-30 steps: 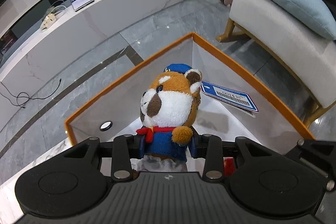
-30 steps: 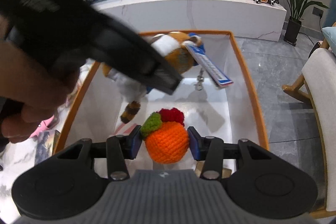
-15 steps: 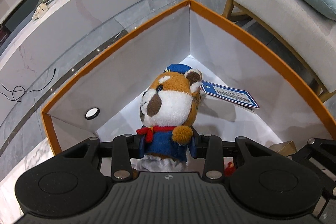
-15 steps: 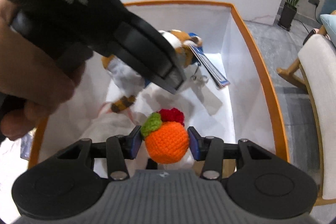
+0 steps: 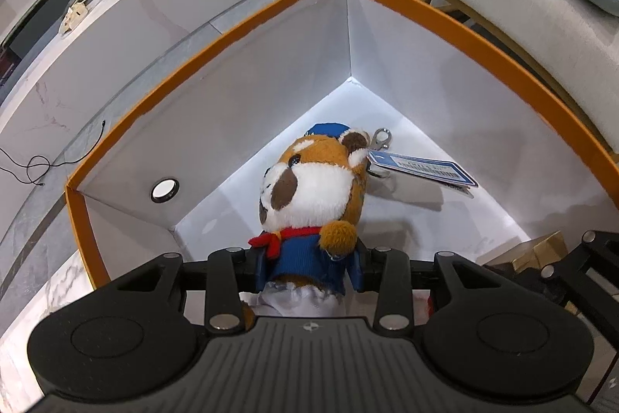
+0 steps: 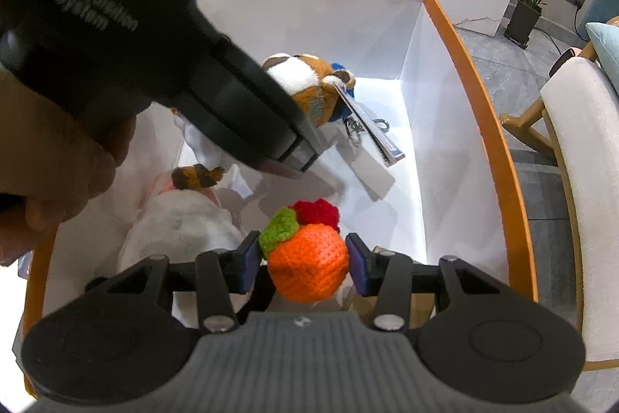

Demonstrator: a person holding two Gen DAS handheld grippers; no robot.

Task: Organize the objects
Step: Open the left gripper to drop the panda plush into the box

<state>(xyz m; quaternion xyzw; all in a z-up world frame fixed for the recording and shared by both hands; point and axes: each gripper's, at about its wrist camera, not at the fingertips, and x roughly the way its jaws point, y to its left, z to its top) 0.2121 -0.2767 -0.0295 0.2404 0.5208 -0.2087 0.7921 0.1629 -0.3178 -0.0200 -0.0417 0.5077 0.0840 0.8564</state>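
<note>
The left hand-held gripper [image 5: 309, 266] points steeply down into the box [image 5: 456, 26], an orange-rimmed carton with white walls. Its jaws are closed narrow on the blue-shirted body of the plush [image 5: 309, 192], whose head sticks up past the pads. The plush's tag [image 5: 421, 167] and metal clip [image 5: 381, 138] trail toward the far corner of the box, the clip seemingly resting on the floor of the box.

In the right wrist view the left hand-held gripper crosses the upper left of the picture as a big dark body, with a hand [image 6: 50, 165] wrapped round its grip at the left edge. The plush hangs from it, head toward the far wall, striped tail [image 6: 197, 177] dangling low over something white and soft, hard to identify from this angle.

The right hand-held gripper [image 6: 301, 260] also tilts steeply down over the near end of the box. Its pads press both sides of the knitted orange [image 6: 309, 266], which carries a green leaf and a red tuft on top.
</note>
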